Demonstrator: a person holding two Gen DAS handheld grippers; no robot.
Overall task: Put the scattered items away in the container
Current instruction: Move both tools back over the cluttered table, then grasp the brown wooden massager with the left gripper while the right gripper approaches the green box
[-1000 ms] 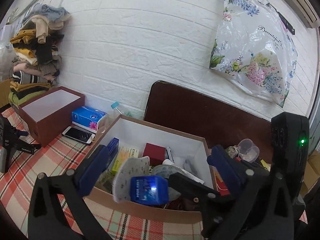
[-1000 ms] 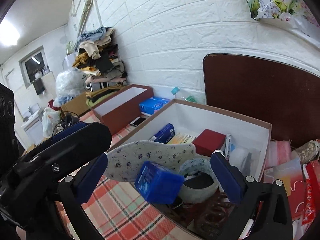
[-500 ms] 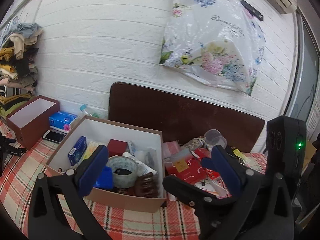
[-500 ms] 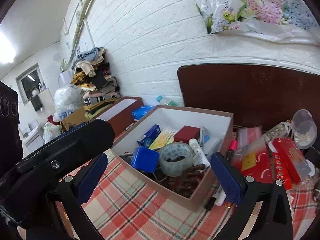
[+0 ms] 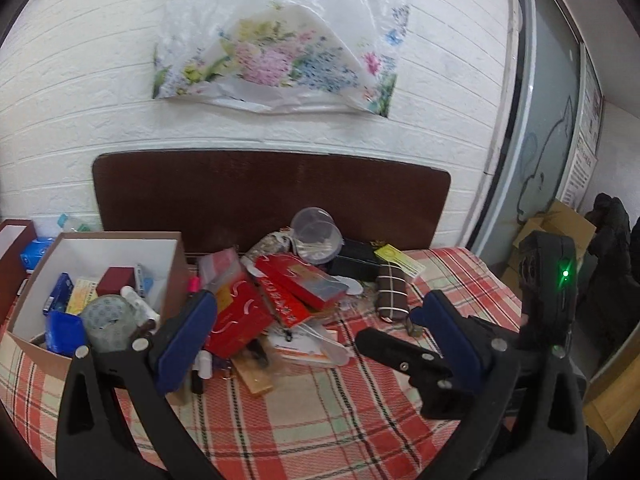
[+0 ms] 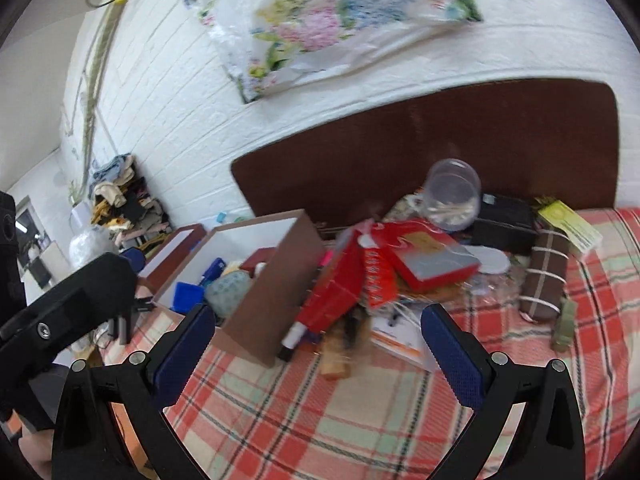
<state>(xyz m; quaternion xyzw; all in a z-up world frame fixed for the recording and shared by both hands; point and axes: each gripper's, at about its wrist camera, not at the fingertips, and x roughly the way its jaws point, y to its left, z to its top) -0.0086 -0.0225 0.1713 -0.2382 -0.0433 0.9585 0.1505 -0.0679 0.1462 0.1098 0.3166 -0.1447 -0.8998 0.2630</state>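
Left wrist view: the left gripper [image 5: 316, 328] hangs over the checked cloth [image 5: 320, 412], jaws spread wide and holding nothing; between its blue pads [image 5: 184, 336] lies the pile of scattered items, red boxes [image 5: 296, 284] stacked crookedly on papers [image 5: 304, 350], a clear round tub [image 5: 316, 236] at the back against the brown board [image 5: 272, 196], a brown striped pouch [image 5: 394, 294] off to the right with a yellow tag [image 5: 400, 260] beside it; the container, a brown cardboard box [image 5: 176, 272] with white inside walls, sits at the left of the pile, just behind the left jaw; inside it a blue case [image 5: 64, 332], a roll of tape [image 5: 108, 320], a dark red little box [image 5: 116, 282] and a white tube [image 5: 138, 302]; the other gripper's black body reaches in from the lower right, green light [image 5: 565, 273] on.

Right wrist view, slightly blurred: the right gripper [image 6: 316, 340] has its jaws wide apart and empty too; the cardboard box [image 6: 276, 300] stands left of centre, its near corner just beyond the left jaw; the red boxes [image 6: 424, 260] lean against its right wall, touching it; the pouch [image 6: 546, 276] lies beyond the right jaw, well apart from the box; the clear tub [image 6: 452, 194] tops the heap; a floral plastic bag [image 6: 320, 20] hangs on the white brick wall [image 6: 168, 92] above.
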